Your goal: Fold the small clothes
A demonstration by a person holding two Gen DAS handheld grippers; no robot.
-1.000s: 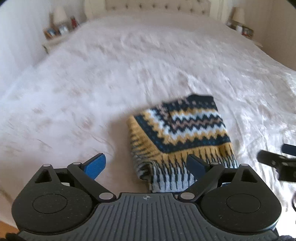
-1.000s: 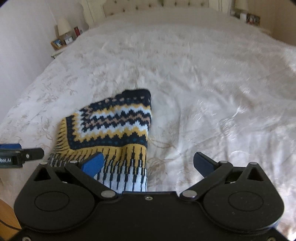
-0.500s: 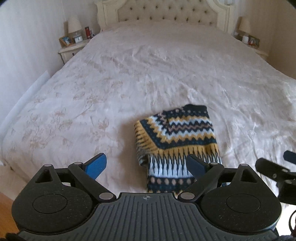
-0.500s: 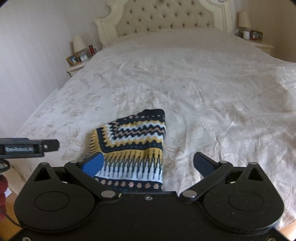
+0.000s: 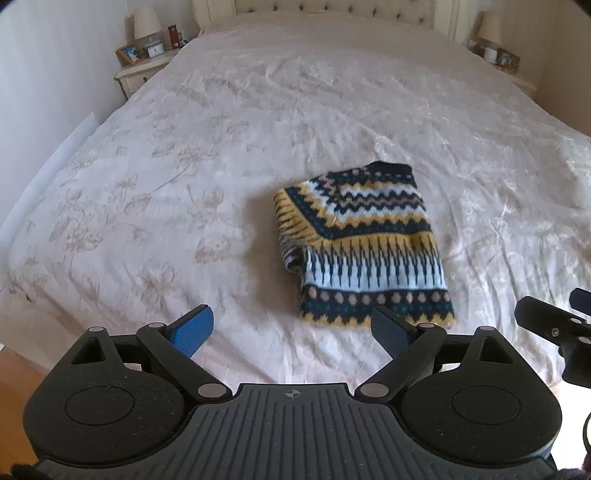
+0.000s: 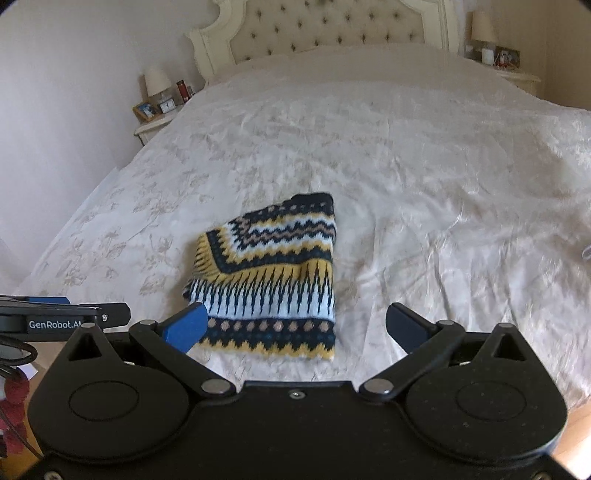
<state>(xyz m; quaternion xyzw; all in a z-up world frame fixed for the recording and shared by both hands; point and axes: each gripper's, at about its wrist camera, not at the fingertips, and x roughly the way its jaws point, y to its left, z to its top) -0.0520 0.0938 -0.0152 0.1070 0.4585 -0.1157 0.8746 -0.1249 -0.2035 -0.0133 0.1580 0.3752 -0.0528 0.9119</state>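
knitted wool on shiny cloth
fuzzy sweater (image 5: 364,243); faintly glossy, wrinkled bedspread (image 5: 184,177); matt speckled plastic left gripper (image 5: 291,330).

We see cream bedspread (image 5: 258,147) ahead of jaws, tufted headboard (image 6: 325,29) far beyond; nightstand (image 6: 151,127) far ahead-left with lamp (image 6: 156,79), photo frame (image 6: 144,110), clock (image 6: 167,106); second nightstand (image 6: 517,77) ahead-right.

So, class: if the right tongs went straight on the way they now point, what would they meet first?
Probably the bedspread. The open right tongs point just right of the folded patterned sweater, perhaps grazing its right edge; depth is unclear.
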